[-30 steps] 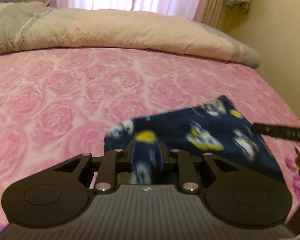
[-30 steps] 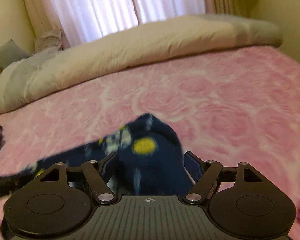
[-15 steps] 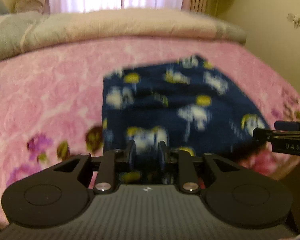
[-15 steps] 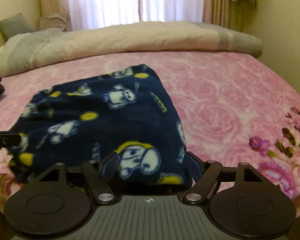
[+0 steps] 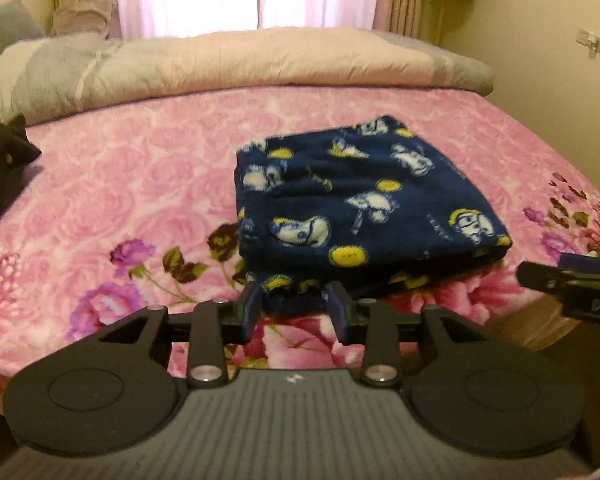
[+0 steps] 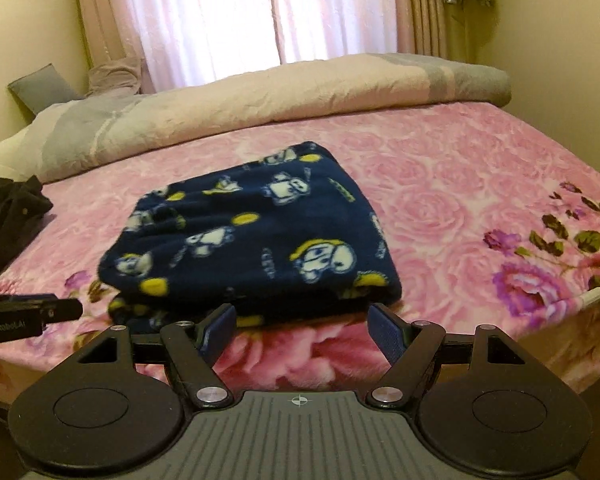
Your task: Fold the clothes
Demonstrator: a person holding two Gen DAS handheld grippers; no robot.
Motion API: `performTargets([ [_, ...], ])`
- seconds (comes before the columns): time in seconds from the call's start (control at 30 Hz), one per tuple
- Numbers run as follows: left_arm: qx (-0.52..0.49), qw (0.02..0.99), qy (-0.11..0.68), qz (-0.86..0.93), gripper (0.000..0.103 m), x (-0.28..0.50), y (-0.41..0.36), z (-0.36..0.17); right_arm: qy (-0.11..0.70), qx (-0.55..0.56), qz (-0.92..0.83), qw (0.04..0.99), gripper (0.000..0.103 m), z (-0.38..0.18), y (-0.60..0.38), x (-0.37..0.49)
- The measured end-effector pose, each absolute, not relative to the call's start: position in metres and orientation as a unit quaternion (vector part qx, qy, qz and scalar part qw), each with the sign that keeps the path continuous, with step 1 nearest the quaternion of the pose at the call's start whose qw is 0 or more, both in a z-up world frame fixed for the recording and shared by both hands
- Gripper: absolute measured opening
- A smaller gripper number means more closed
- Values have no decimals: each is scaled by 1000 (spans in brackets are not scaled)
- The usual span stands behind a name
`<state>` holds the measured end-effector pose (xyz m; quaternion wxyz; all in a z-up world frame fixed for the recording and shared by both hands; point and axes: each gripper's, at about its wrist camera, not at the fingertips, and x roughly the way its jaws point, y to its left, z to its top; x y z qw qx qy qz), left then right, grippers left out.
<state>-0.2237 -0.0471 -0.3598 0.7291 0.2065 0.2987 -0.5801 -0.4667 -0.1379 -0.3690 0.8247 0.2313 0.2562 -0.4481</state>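
Observation:
A folded navy fleece garment with white and yellow cartoon prints [image 5: 360,208] lies near the front edge of the pink rose bedspread [image 5: 140,168]; it also shows in the right wrist view [image 6: 252,236]. My left gripper [image 5: 296,310] is open, its fingertips just at the garment's near edge, holding nothing. My right gripper [image 6: 300,326] is open wide and empty, just short of the garment's near edge. Each gripper's tip shows at the side of the other's view.
A rolled beige and grey duvet [image 5: 228,64] lies across the far side of the bed. A black garment [image 5: 0,160] sits at the left edge, also in the right wrist view [image 6: 8,216]. Curtains and window stand behind. The bed's front edge is just below the grippers.
Both grippers carried the garment's edge over toward the near side, laid it down folded, opened and drew back off the cloth.

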Motion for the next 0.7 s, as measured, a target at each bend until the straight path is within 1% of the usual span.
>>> performTargets([
  [0.23, 201, 731, 305, -577, 34, -221, -43, -357, 269, 234, -429, 830, 76, -375, -128, -452],
  [0.5, 196, 720, 328, -579, 35, -207, -74, -369, 278, 259, -417, 826, 76, -388, -150, -438],
  [0.6, 168, 705, 345, -597, 35, -194, -88, -376, 277, 279, -416, 820, 76, -398, -160, -442],
  [0.7, 132, 687, 362, -616, 35, -178, -102, -382, 249, 330, -414, 811, 76, -413, -172, -457],
])
